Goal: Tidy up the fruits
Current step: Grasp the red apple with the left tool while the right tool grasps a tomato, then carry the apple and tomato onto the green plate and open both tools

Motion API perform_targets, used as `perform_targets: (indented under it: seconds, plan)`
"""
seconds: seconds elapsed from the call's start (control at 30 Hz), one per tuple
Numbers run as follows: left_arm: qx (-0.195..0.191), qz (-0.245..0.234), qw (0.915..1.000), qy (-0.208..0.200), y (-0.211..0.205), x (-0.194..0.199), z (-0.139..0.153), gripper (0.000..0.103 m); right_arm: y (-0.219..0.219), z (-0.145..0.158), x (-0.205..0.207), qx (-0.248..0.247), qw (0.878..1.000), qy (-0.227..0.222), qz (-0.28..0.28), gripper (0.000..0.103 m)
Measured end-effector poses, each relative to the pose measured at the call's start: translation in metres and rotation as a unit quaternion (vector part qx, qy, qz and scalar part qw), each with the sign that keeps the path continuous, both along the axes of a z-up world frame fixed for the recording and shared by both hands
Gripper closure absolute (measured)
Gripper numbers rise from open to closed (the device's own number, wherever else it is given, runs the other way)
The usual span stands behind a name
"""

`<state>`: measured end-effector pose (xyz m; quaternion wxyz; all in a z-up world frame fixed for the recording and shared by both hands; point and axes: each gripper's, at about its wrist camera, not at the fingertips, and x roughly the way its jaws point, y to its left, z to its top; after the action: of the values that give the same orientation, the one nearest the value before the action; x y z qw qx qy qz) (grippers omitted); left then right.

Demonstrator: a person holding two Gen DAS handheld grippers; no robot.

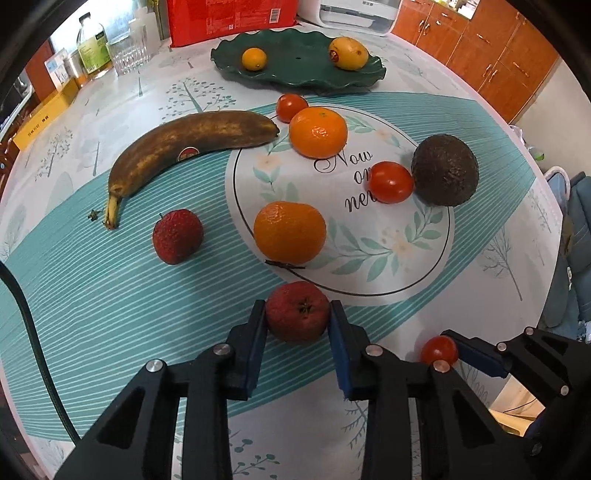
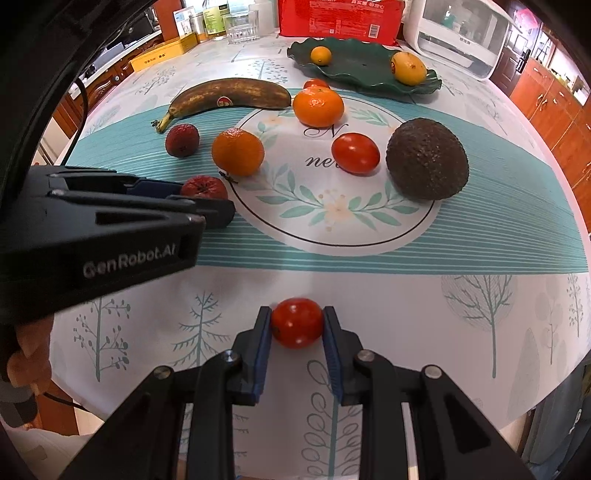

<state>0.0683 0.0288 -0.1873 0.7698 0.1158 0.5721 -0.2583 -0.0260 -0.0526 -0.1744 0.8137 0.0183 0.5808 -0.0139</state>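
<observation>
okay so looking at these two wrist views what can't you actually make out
- Red box: left wrist view, top cut off by the frame edge; print too small.
- Printed words on tablecloth: partly covered by the tomato.
- Strawberry: right wrist view, lower half hidden behind left tongs.

— What's behind the table?

— Reddish-brown wooden cabinets with small metal handles (image 1: 491, 48) along the right wall, and a white countertop appliance with a clear window (image 2: 461, 33) in front of them.

— And the table itself?

— A round table under a white cloth printed with teal stripes and trees (image 2: 480, 258), evenly lit, glossy.
</observation>
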Motion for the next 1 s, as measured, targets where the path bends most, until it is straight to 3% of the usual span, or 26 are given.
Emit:
perform_targets:
  seconds: [0.2, 0.63, 1.0]
  plan:
    - [0.004, 0.003, 1.0000, -0.008, 0.003, -0.001, 0.012, 0.073, -0.003, 0.011, 0.004, 0.005, 1.000, -0.009, -0.006, 0.076]
    - [-0.035, 0.012, 0.9978, -0.055, 0.005, 0.016, 0.082, 0.073, -0.019, 0.068, 0.032, -0.021, 0.998, -0.062, -0.022, 0.076]
    - [-0.063, 0.037, 0.9945, -0.076, -0.010, 0.046, 0.120, 0.072, -0.038, 0.118, 0.083, -0.055, 0.993, -0.108, -0.005, 0.076]
